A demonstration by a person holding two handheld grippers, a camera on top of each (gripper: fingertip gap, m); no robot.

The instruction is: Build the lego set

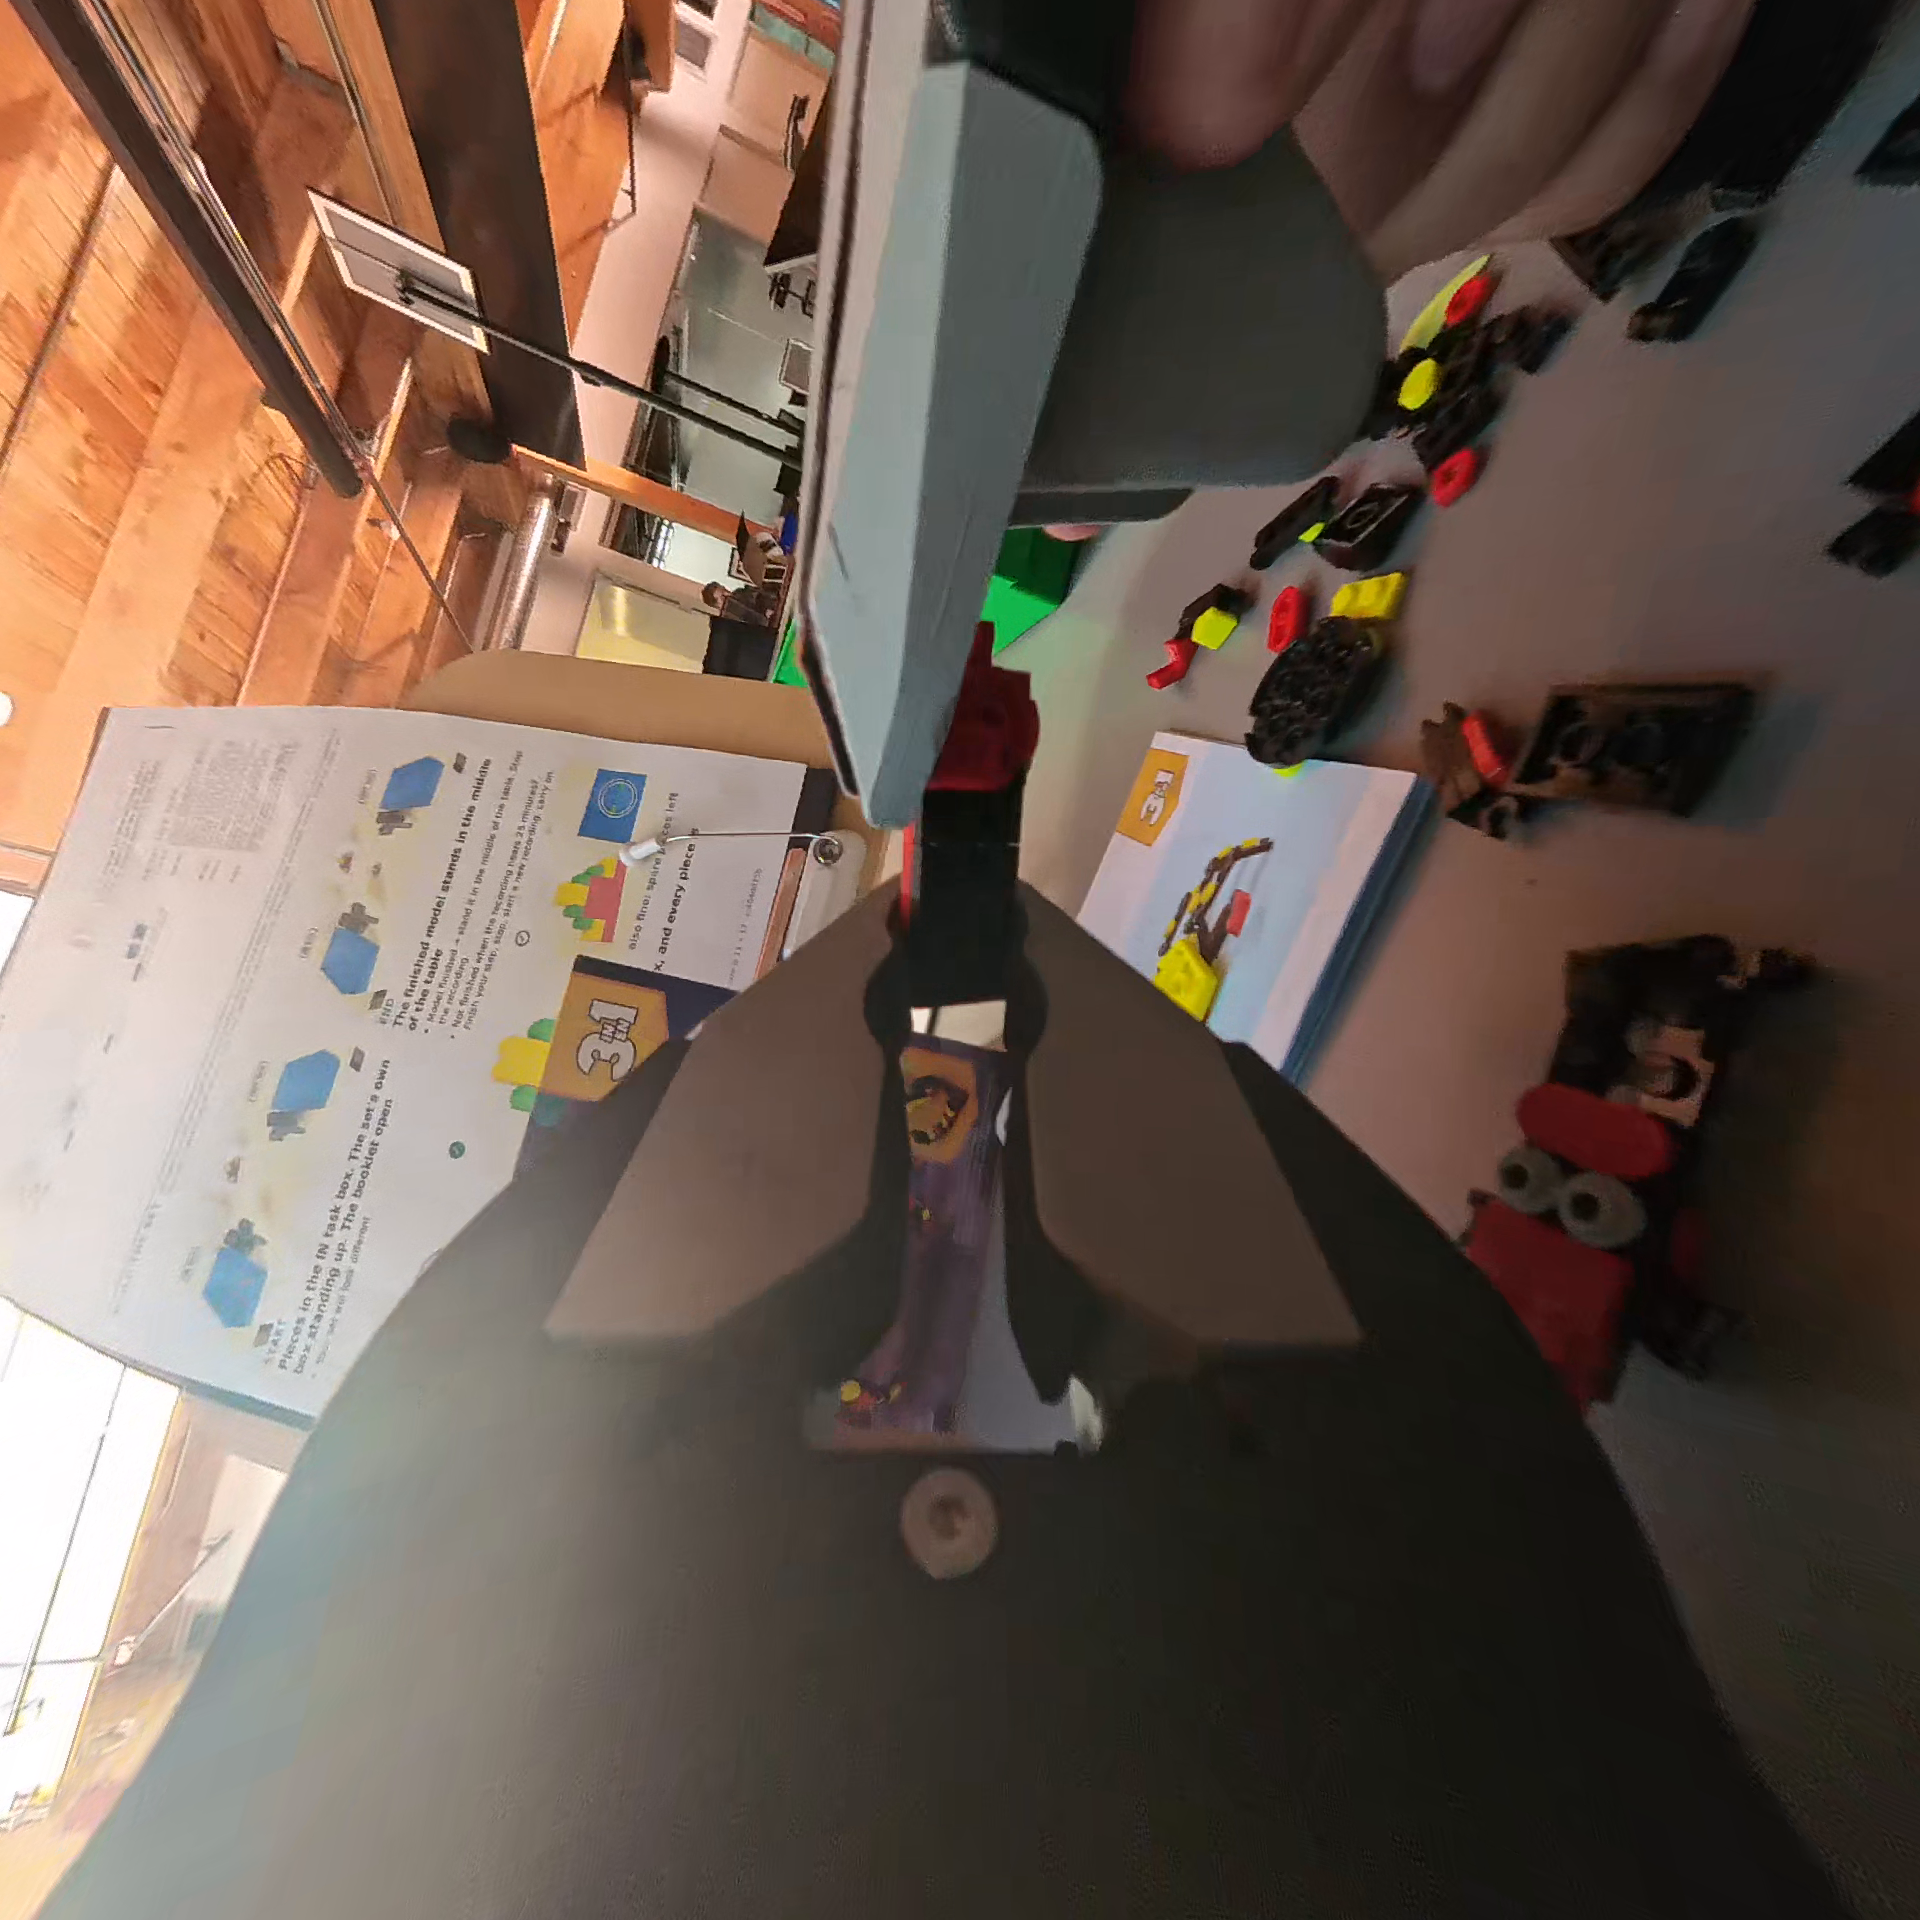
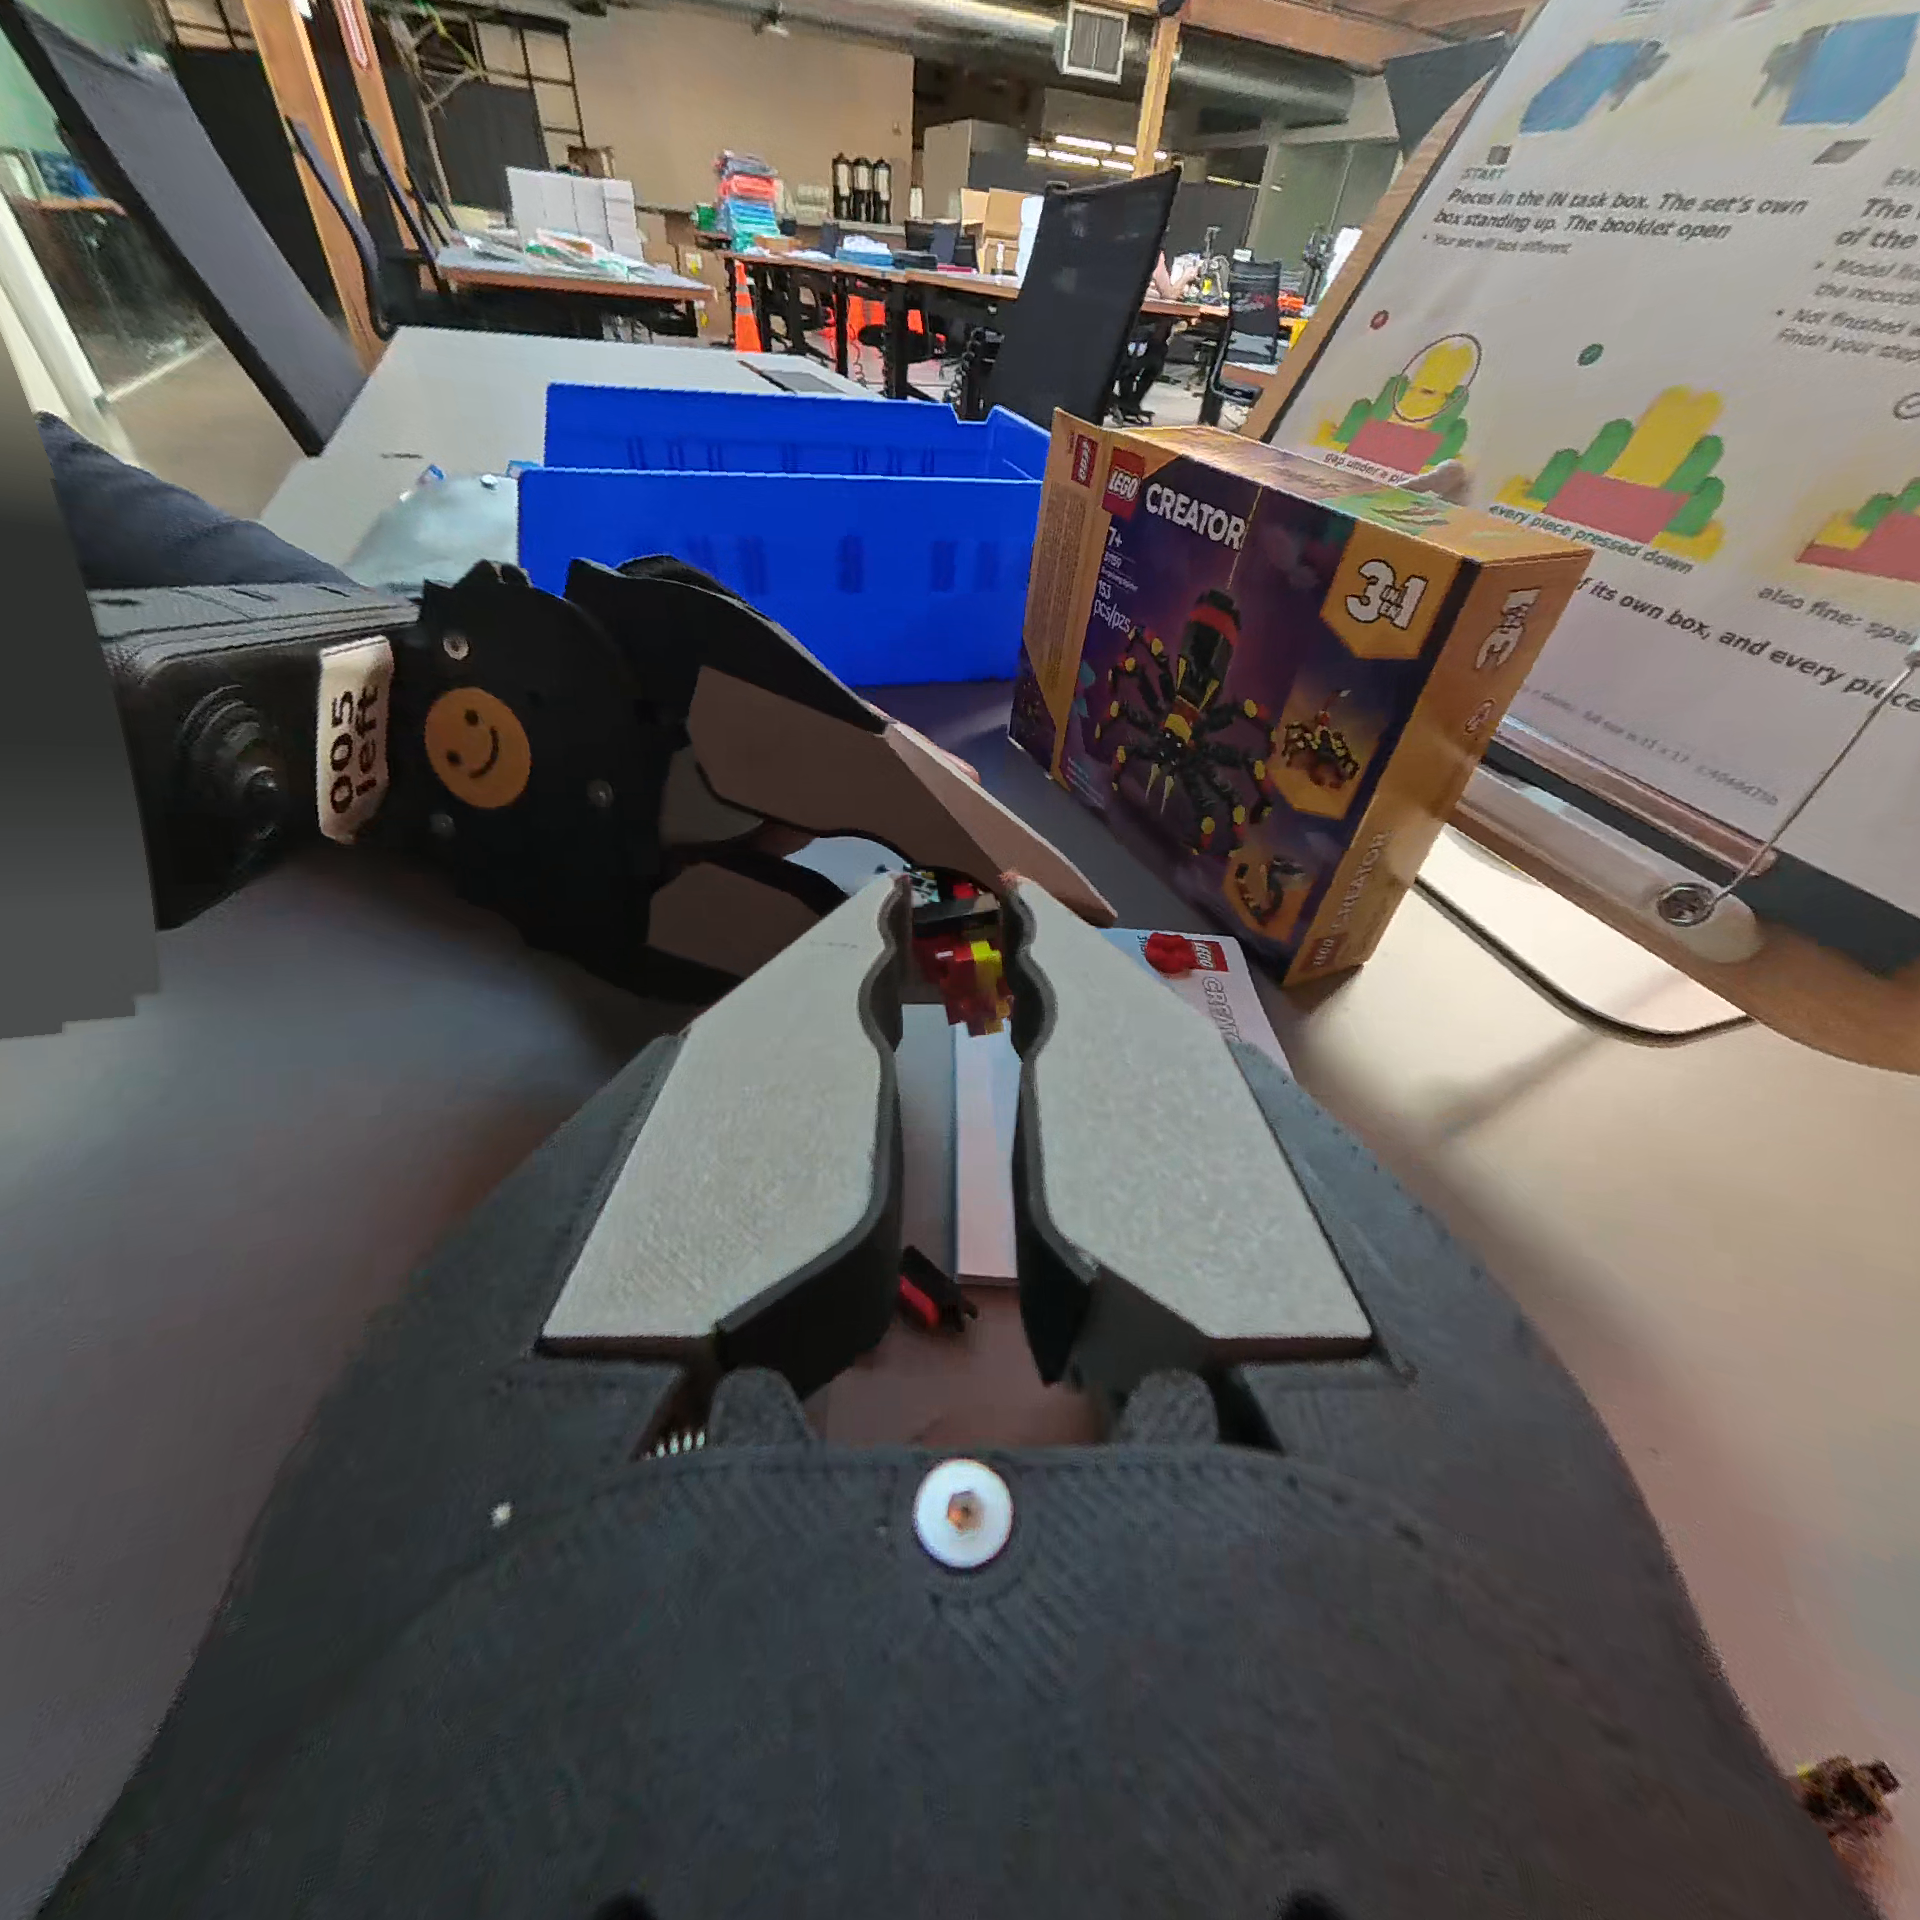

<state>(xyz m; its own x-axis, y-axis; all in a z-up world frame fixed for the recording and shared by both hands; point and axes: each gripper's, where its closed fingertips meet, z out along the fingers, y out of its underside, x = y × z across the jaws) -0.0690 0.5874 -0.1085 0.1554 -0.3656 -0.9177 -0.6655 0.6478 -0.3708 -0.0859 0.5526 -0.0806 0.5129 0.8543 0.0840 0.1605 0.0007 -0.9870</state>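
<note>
A small lego sub-assembly is held in the air between both grippers. In the left wrist view its black part (image 1: 966, 862) sits between the tips of my left gripper (image 1: 956, 935), which is shut on it. Its red end (image 1: 987, 717) meets the grey finger (image 1: 914, 520) of the right gripper, which comes in from above. In the right wrist view my right gripper (image 2: 951, 904) is shut on the red, yellow and black sub-assembly (image 2: 966, 966). The left gripper's finger (image 2: 883, 790) reaches in from the left.
Loose black, red and yellow pieces (image 1: 1330, 623) lie on the grey table. A partly built red model with eyes (image 1: 1590, 1195) stands near them, beside the open booklet (image 1: 1247, 883). The set's box (image 2: 1278, 707), a blue bin (image 2: 779, 540) and a propped instruction sheet (image 2: 1662, 416) stand behind. Some 4 centimeters of space lies between my two pairs of fingers.
</note>
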